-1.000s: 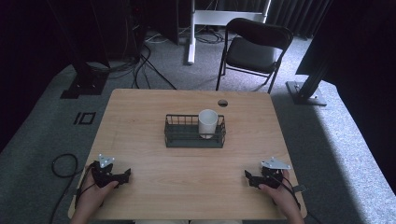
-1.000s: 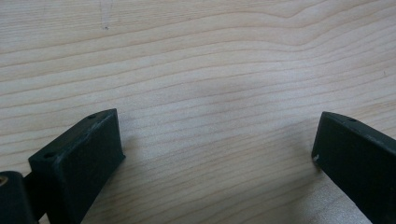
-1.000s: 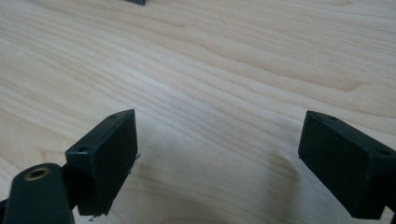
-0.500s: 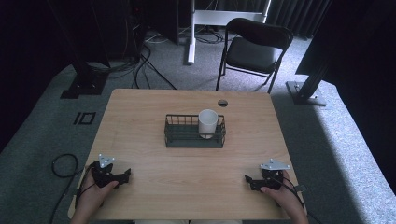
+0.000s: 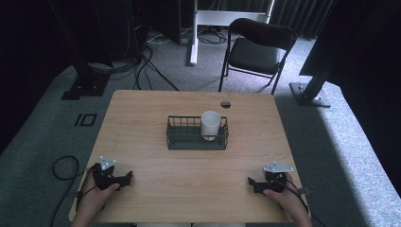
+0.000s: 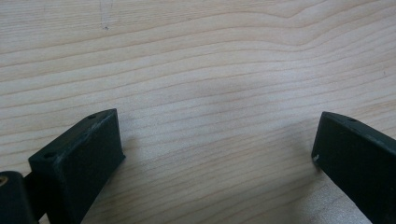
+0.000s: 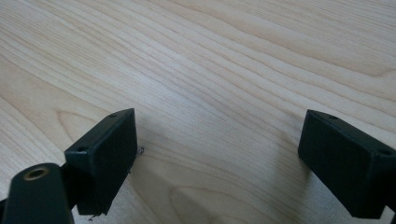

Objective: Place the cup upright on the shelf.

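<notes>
Wide wooden table (image 5: 156, 179), and at its centre sits a dark wire basket (image 5: 182, 138), long axis running left to right, with a white cup (image 5: 210, 124) standing upright in its right end. Both grippers rest at the near edge, well apart from it: the left gripper (image 5: 126, 178) with jaws spread wide over bare wood, the right gripper (image 5: 250, 181) likewise parted, gripping nothing. The cup lies forward and inward of both, slightly closer to the right one, I'd judge.

We note a white cup (image 5: 210, 125) in a dark green-grey wire basket (image 5: 197, 142), centred on the pale wood-grain table (image 5: 142, 118); black folding chair (image 5: 257, 47) at 12 o'clock.
</notes>
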